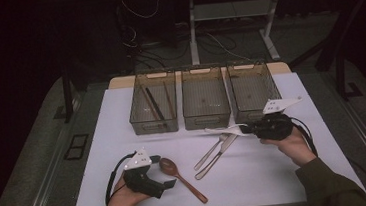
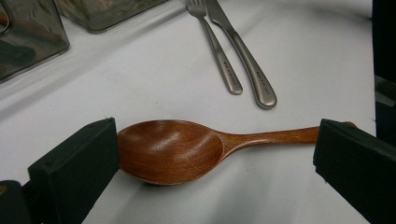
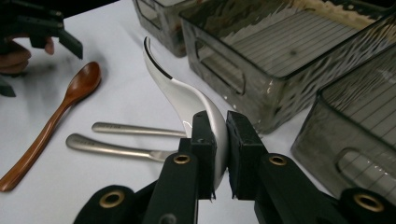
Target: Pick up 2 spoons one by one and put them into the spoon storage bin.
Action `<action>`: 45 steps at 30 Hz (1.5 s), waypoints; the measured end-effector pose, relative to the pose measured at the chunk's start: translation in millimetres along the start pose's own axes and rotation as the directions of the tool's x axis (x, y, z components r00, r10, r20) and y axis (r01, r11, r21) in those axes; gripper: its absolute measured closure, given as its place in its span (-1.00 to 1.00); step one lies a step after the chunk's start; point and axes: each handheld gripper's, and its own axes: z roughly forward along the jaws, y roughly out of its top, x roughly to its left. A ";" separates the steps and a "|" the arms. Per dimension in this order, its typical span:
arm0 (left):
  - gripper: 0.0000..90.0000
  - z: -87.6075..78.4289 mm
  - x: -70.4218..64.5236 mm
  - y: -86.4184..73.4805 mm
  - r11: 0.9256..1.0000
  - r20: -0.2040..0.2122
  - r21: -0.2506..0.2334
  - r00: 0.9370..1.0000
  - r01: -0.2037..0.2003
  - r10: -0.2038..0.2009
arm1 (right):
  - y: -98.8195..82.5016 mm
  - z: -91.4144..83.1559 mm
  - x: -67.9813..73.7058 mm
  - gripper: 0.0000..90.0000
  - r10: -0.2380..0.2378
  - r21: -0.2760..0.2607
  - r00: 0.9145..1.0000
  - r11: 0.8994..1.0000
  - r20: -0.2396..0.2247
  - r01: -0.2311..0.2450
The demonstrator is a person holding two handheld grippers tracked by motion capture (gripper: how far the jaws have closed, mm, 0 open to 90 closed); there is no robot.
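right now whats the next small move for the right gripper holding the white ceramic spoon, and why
Probably carry the white ceramic spoon toward the right-hand smoked plastic bin. The right gripper is clamped on it and clear of the white table, with that open bin closest.

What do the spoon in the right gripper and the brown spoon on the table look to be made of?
The white spoon in the right gripper looks like glazed ceramic, possibly melamine: glossy white, thick curved wall, dark rim line. The brown spoon looks like varnished wood: visible grain, a soft satin sheen.
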 end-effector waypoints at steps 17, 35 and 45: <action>-1.00 -0.3 -0.7 0.0 1.000 0.001 0.000 1.000 0.000 0.000 | 35.0 11.5 -9.5 0.82 -0.015 -0.046 0.997 0.999 0.072 0.019; -1.00 -0.8 -1.1 -0.3 1.000 0.004 -0.004 1.000 0.004 -0.004 | 59.2 50.6 -14.9 0.82 -0.040 -0.039 0.993 0.998 0.115 0.045; -1.00 -0.6 -0.7 -1.1 1.000 0.006 -0.003 1.000 0.008 -0.008 | 55.4 69.5 -23.3 0.81 -0.036 -0.017 0.988 0.999 0.148 0.039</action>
